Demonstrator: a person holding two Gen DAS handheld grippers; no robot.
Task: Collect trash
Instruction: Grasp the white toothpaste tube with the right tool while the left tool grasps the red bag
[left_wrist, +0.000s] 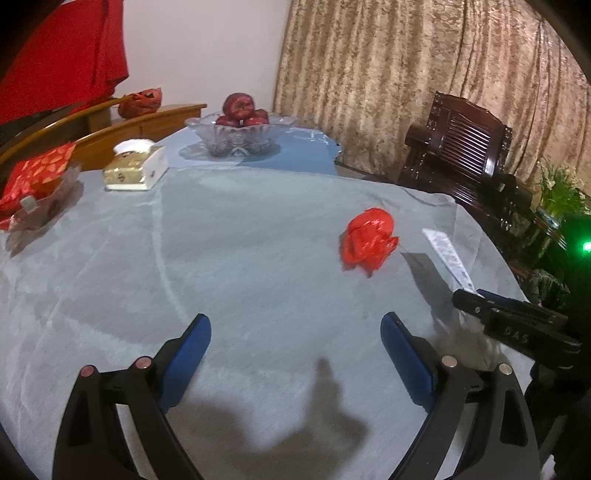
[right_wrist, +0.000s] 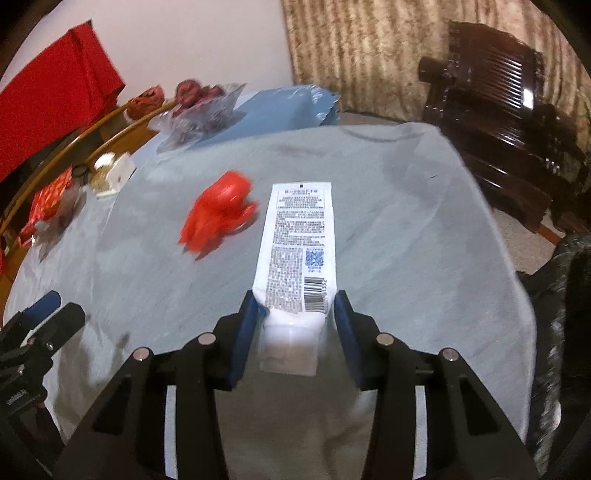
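Note:
A crumpled red wrapper (left_wrist: 369, 240) lies on the grey tablecloth (left_wrist: 240, 258); it also shows in the right wrist view (right_wrist: 218, 216). My right gripper (right_wrist: 295, 325) is shut on a white printed tube (right_wrist: 299, 254), holding it by its cap end above the cloth. In the left wrist view the right gripper (left_wrist: 465, 295) holds the tube (left_wrist: 448, 258) to the right of the red wrapper. My left gripper (left_wrist: 295, 358) is open and empty over bare cloth, short of the wrapper.
A glass bowl of apples (left_wrist: 240, 129), a gold tissue box (left_wrist: 135, 170) and a red patterned packet on a dish (left_wrist: 37, 184) stand at the table's far and left sides. A dark wooden chair (left_wrist: 472, 155) stands beyond the right edge.

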